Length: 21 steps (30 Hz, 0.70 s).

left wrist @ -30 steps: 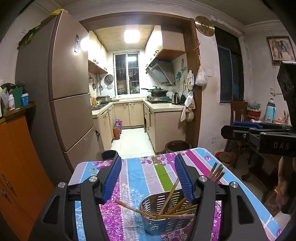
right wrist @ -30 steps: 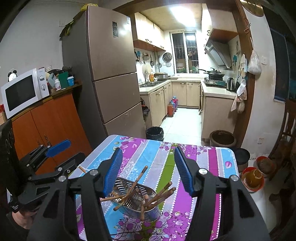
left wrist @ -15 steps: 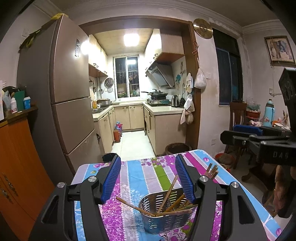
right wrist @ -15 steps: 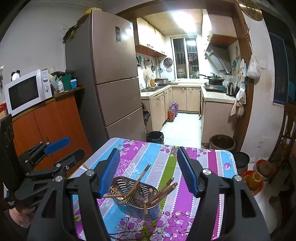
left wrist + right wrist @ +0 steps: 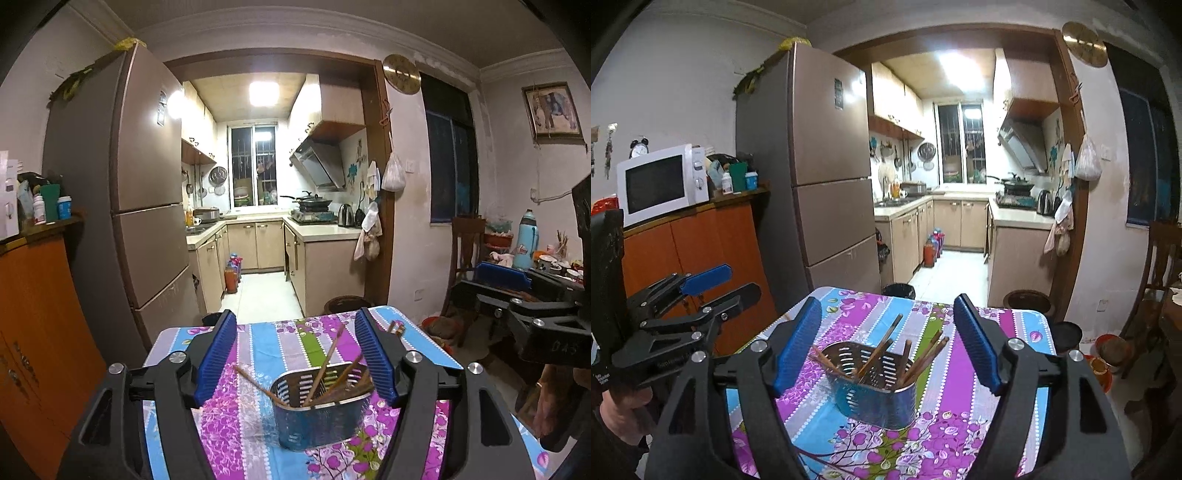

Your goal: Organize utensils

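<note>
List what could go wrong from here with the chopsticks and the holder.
1. The chopsticks lean out over the metal holder rim at different angles; a bump from the open right gripper might flick one onto the tablecloth.
2. The holder stands free, so a sideways nudge could tip it.
3. Both grippers' jaws have just been opening, with nothing between them; the left gripper may crowd the right.

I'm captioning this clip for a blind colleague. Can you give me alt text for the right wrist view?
A perforated metal utensil holder full of wooden chopsticks stands on a floral striped tablecloth, framed by the open, empty right gripper. The left gripper hangs at the left edge, with a kitchen beyond.
</note>
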### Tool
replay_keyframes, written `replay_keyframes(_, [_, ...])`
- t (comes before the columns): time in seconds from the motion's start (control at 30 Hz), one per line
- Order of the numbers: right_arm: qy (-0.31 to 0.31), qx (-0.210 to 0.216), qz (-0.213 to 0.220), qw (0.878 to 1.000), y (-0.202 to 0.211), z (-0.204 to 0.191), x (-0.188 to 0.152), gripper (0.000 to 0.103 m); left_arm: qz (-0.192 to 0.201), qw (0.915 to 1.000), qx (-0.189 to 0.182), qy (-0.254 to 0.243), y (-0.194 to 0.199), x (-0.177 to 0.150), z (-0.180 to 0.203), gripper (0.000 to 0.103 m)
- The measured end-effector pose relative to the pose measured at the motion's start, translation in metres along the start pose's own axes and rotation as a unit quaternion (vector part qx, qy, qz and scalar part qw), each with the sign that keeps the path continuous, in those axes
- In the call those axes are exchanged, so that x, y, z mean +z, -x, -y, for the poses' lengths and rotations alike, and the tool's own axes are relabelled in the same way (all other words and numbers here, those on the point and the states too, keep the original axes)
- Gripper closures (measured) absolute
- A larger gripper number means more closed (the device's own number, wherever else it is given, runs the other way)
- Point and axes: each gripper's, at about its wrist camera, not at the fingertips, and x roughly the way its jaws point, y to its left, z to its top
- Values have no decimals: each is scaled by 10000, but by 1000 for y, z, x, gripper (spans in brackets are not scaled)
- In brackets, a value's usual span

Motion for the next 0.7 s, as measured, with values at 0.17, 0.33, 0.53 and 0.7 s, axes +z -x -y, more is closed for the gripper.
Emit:
replay_keyframes(0.17, [112, -56, 304, 9995, 44, -15, -26, 29, 231, 9997, 59, -64, 44, -23, 5, 29])
replay_keyframes(0.33, [195, -157, 528, 9983, 85, -31, -61, 23, 528, 9985, 163, -42, 97, -56, 5, 26])
replay_keyframes(0.53, [218, -355, 634, 9971, 125, -43, -109, 17, 717, 9973, 166, 38, 151, -104, 16, 20])
replay_keyframes(0.7, [276, -552, 608, 9962, 150, -55, -148, 8, 713, 9972, 196, -68, 178, -151, 29, 15])
